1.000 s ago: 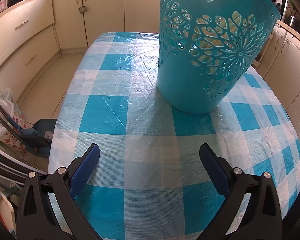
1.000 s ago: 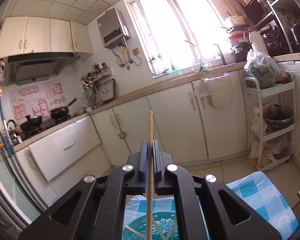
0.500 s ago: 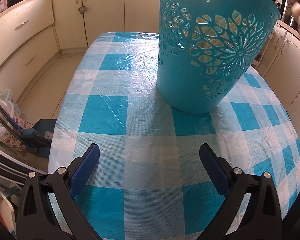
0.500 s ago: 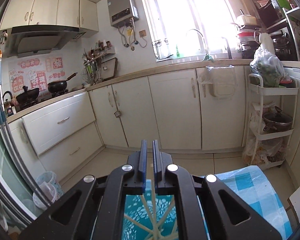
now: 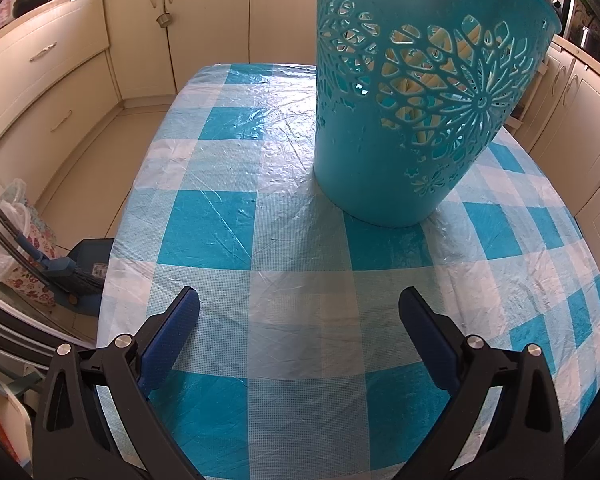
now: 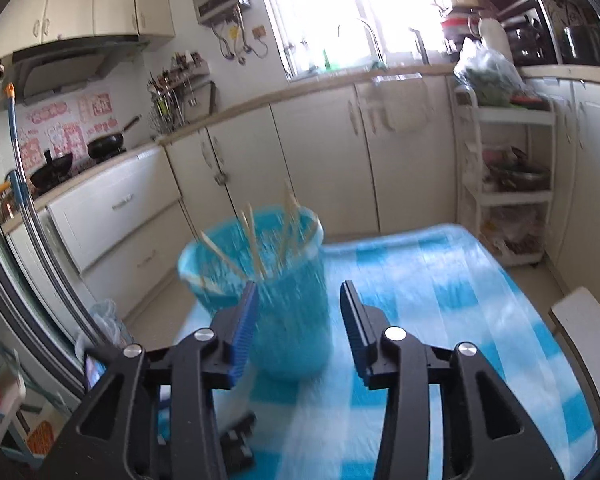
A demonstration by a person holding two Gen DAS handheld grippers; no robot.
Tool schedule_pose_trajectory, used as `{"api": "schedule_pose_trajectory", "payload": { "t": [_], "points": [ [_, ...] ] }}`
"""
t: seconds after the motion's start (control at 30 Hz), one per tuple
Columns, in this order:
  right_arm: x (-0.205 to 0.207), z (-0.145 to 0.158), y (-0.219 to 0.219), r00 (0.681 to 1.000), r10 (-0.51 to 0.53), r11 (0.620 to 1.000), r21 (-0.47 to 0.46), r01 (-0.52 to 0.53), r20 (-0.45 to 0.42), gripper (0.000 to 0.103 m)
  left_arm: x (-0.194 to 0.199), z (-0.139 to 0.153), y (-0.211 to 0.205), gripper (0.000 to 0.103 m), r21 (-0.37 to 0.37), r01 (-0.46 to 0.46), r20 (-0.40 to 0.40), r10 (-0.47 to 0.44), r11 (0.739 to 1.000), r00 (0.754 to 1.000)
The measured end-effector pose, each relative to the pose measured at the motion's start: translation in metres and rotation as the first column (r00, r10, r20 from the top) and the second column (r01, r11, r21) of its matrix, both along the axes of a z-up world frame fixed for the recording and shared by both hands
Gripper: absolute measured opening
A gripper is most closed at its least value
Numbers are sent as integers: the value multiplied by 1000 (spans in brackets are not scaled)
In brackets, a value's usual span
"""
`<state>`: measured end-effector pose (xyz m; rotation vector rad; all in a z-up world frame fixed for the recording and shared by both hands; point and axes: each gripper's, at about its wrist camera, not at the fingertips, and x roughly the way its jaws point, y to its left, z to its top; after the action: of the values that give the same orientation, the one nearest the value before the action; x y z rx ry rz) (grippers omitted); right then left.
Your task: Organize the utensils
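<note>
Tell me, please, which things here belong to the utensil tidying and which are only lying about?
Belong to the job:
- tall teal plastic basket with flower cut-outs
- thin wooden chopsticks standing in it

Just lying about:
- blue-and-white checked plastic tablecloth
- black frying pan
- white tiered storage trolley

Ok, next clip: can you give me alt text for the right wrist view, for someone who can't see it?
The right tool hangs open and empty above a teal basket holding several wooden chopsticks, which stands on a blue-and-white checked tablecloth. Behind are cream kitchen cabinets, a bright window and a white shelf cart. The picture is motion-blurred.
</note>
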<state>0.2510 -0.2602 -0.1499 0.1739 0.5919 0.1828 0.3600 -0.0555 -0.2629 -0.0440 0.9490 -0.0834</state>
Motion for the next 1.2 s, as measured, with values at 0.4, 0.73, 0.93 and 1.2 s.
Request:
{"api": "schedule_pose_trajectory", "payload": {
  "t": [0.4,0.73,0.93,1.2],
  "points": [
    [4,-61,-6,967,-80,991,-127,50,-241,77,3,-2,-8,95,64,16,-26,-14,998,1000],
    [-4,-73,-5,955,-89,986,-161,44,-283,85,3,-2,-11,95,89,18,-36,-15,996,999],
    [1,-88,-10,936,-96,988,-145,49,-339,84,3,-3,-12,95,90,17,-34,-14,996,999],
    [17,-81,-5,940,-41,996,-83,14,-338,63,-2,4,1,95,58,-49,-8,49,997,999]
  ]
}}
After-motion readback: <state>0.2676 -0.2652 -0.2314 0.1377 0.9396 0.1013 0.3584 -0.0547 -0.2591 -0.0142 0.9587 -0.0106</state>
